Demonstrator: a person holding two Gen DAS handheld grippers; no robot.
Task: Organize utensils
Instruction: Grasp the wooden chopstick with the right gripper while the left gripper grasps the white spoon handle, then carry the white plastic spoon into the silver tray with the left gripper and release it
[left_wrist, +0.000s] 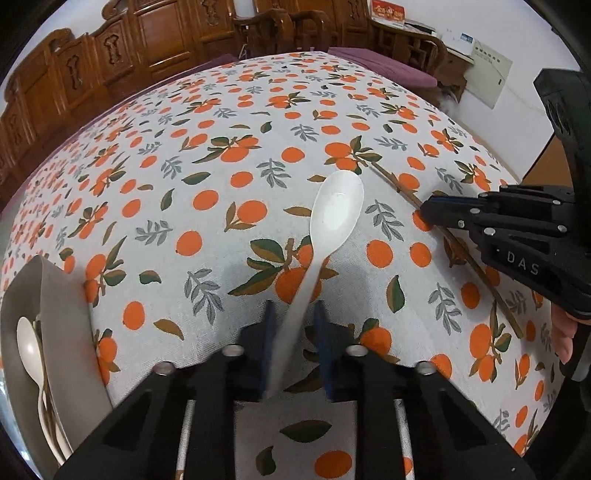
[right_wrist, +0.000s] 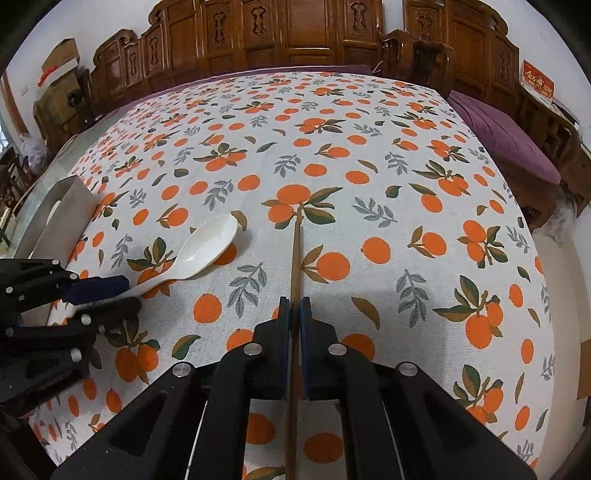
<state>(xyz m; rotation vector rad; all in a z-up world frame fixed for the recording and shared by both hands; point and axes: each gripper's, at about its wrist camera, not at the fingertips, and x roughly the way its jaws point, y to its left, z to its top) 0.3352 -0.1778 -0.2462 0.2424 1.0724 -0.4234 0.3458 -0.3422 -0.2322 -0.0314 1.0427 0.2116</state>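
Left claw (left_wrist: 293, 314) first: its jaws sit on either side of the white spoon's (left_wrist: 334, 210) handle, narrowed in close. Handle leans on one blue pad (left_wrist: 267, 343); a sliver of gap shows at the other, so from this view alone I can't call it a firm pinch. In the right wrist view the two fingers (right_wrist: 99, 288) bracket the handle end, and that looks like contact. Spoon lies flat on the orange-print tablecloth (left_wrist: 207, 155), bowl facing up and pointing away from me.

Right claw (right_wrist: 294, 306) is pressed together on a brown chopstick (right_wrist: 295, 254). Stick runs straight out between the pads along the cloth, tip ending at a printed orange cluster. In the left wrist view the same chopstick (left_wrist: 402, 192) crosses diagonally under the right claw (left_wrist: 428, 212). Part of a hand (left_wrist: 563, 332) shows behind that claw.

Spoon and chopstick are near each other, not touching.

Metal holder (left_wrist: 55, 295) stands at the table's left edge. Inside it is another white spoon (left_wrist: 27, 343) and some thin sticks, too blurred to tell what. Carved wooden furniture (right_wrist: 295, 33) and a purple cushion (right_wrist: 506, 136) sit beyond the table.
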